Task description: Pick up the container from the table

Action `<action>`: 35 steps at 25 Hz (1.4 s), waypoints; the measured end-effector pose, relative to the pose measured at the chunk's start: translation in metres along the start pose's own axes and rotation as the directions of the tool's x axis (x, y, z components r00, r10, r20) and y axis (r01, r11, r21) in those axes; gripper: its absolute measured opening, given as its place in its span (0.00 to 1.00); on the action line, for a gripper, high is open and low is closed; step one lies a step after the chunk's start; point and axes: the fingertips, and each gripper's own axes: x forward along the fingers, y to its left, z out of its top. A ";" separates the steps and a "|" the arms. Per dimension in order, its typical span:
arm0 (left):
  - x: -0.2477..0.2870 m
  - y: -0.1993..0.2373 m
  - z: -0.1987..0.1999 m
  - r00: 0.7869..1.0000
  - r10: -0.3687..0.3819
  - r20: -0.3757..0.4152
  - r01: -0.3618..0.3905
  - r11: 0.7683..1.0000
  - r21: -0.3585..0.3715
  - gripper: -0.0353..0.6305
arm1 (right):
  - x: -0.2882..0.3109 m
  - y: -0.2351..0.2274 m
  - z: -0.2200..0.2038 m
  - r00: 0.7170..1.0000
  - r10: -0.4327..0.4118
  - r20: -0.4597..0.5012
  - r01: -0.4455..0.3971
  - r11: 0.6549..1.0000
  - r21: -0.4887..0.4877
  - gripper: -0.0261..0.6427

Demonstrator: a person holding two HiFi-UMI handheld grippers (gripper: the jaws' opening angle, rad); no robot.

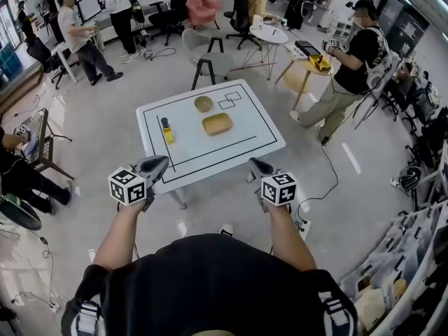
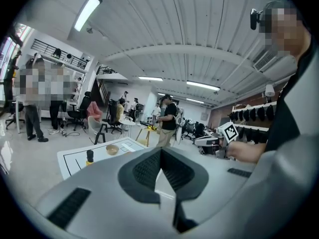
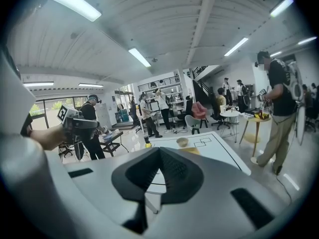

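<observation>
A flat tan container (image 1: 217,124) lies near the middle of the white table (image 1: 259,121), inside a black outline. A round tan bowl (image 1: 204,103) sits behind it, and a yellow bottle with a black cap (image 1: 166,130) stands to its left. My left gripper (image 1: 161,162) hovers over the table's front left corner, and my right gripper (image 1: 256,164) is off the front right edge. Both are shut and hold nothing, well short of the container. In the left gripper view, the bowl (image 2: 112,149) and bottle (image 2: 90,157) show beyond the shut left gripper (image 2: 160,151). The right gripper (image 3: 159,151) looks toward the bowl (image 3: 182,142) and an edge of the container (image 3: 192,151).
A person in black (image 1: 353,68) stands to the table's right by a small yellow table (image 1: 308,72). Chairs (image 1: 210,58) and a round white table (image 1: 269,33) stand behind, with more people at desks on the far left. A black cable (image 1: 329,177) runs across the floor on the right.
</observation>
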 end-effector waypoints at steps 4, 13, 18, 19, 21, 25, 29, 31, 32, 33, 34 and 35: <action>0.018 -0.001 0.003 1.000 0.002 -0.009 -0.002 1.000 -0.002 0.06 | 0.009 -0.015 0.006 1.000 0.018 -0.010 -0.018 1.000 -0.021 0.05; 0.051 -0.003 0.013 1.000 0.023 -0.015 -0.023 1.000 0.003 0.06 | 0.022 -0.048 0.013 0.999 0.049 -0.019 -0.050 0.998 -0.024 0.05; 0.068 -0.008 0.025 0.999 0.036 -0.011 -0.036 0.999 0.013 0.06 | 0.023 -0.064 0.022 0.997 0.070 -0.018 -0.070 0.997 -0.027 0.05; 0.072 -0.010 0.028 0.999 0.036 -0.010 -0.036 0.999 0.016 0.06 | 0.023 -0.067 0.024 0.997 0.074 -0.019 -0.074 0.997 -0.030 0.05; 0.079 -0.012 0.034 0.999 0.039 -0.005 -0.039 0.999 0.025 0.06 | 0.024 -0.075 0.028 0.997 0.080 -0.020 -0.080 0.996 -0.041 0.05; 0.087 -0.012 0.045 0.998 0.058 0.006 -0.058 0.998 0.036 0.06 | 0.026 -0.089 0.037 0.996 0.092 -0.019 -0.093 0.994 -0.055 0.05; 0.099 -0.009 0.046 0.996 0.082 0.020 -0.083 0.996 0.027 0.06 | 0.030 -0.106 0.045 0.995 0.100 -0.019 -0.101 0.992 -0.074 0.05; 0.106 -0.007 0.046 0.996 0.092 0.023 -0.092 0.996 0.018 0.06 | 0.035 -0.115 0.048 0.994 0.108 -0.023 -0.110 0.991 -0.081 0.05; 0.110 -0.006 0.046 0.995 0.097 0.023 -0.097 0.995 0.015 0.06 | 0.038 -0.118 0.050 0.993 0.115 -0.026 -0.117 0.990 -0.084 0.05; 0.113 -0.005 0.048 0.994 0.102 0.024 -0.103 0.995 0.013 0.06 | 0.040 -0.120 0.052 0.992 0.122 -0.029 -0.124 0.988 -0.089 0.05; 0.116 -0.005 0.050 0.994 0.108 0.027 -0.109 0.994 0.014 0.06 | 0.042 -0.122 0.054 0.991 0.130 -0.031 -0.132 0.987 -0.097 0.05; 0.118 -0.004 0.053 0.993 0.114 0.032 -0.115 0.993 0.016 0.06 | 0.044 -0.124 0.056 0.990 0.137 -0.033 -0.139 0.985 -0.105 0.05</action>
